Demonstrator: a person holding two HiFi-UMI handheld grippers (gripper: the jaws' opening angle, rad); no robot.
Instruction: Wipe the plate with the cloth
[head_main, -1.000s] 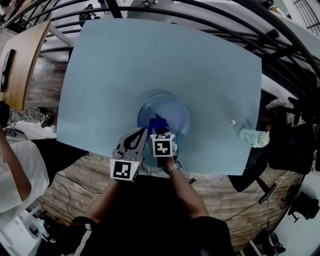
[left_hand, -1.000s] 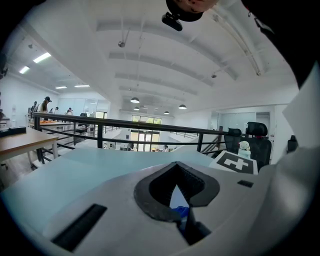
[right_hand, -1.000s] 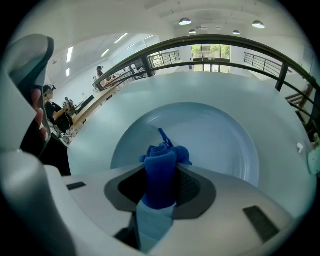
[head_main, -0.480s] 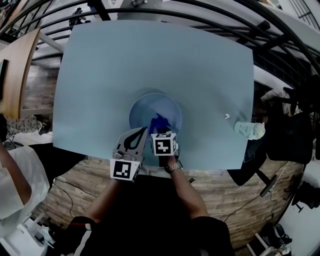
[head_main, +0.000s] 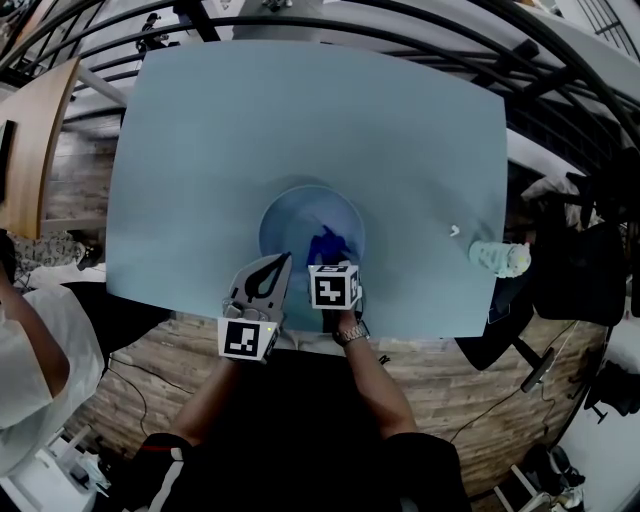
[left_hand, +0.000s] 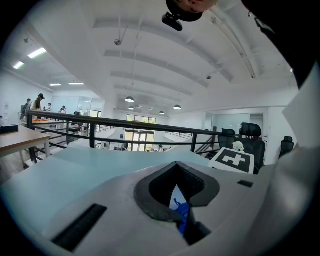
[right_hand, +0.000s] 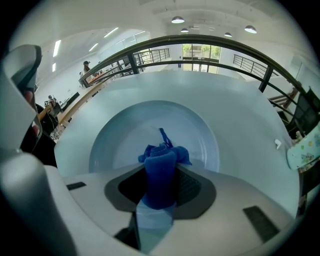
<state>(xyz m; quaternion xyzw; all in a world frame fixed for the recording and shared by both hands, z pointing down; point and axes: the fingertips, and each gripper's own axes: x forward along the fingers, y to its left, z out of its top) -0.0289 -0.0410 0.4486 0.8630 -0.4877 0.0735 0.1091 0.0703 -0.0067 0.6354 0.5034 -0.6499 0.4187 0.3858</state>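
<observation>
Near the table's front edge: a round pale-blue plate (head_main: 298, 212) lies flat on the light-blue table (head_main: 200, 140).
Cloth: a deep-blue cloth (head_main: 325, 243), bunched into a roll, sits over the plate's inner area, right of its middle.
Right gripper: the right gripper (head_main: 327, 262) reaches over the plate's near rim. Its jaws are clamped on the cloth (right_hand: 161, 167), which sticks out beyond the pads in a ragged tuft above the plate (right_hand: 150, 122).
Left gripper: the left gripper (head_main: 281, 262) lies just left of the right one, its tips over the plate's near-left rim. Whether they touch the rim cannot be told.
Left jaws: drawn together in the left gripper (left_hand: 177, 200) view, with only a thin gap where a pale sliver and a scrap of blue show.
Right of the plate: a small white object (head_main: 453, 231) lies well apart from it, and a pale patterned item (head_main: 497, 258) rests at the table's edge.
</observation>
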